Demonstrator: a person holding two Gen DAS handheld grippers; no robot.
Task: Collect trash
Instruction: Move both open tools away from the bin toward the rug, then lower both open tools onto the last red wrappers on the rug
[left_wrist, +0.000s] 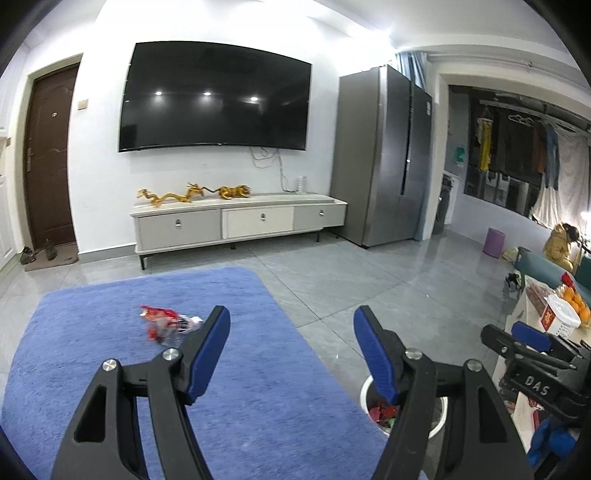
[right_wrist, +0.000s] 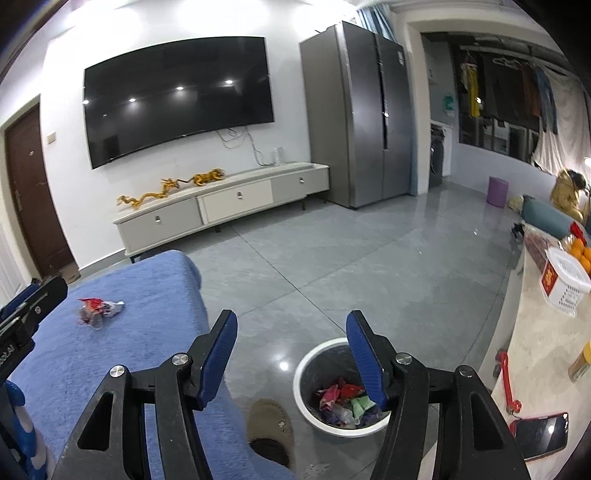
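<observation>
Left gripper (left_wrist: 291, 325) hung over the blue rug (left_wrist: 92, 332), jaws apart with nothing between them. Right gripper (right_wrist: 291, 328) was likewise spread and empty, above the grey floor (right_wrist: 369, 266). A crumpled red-and-clear wrapper (left_wrist: 168, 325) lay on the rug, just beyond the left gripper (not touching it). The white bin (right_wrist: 306, 373) stood on the floor beside the rug, holding coloured wrappers (right_wrist: 340, 402).
</observation>
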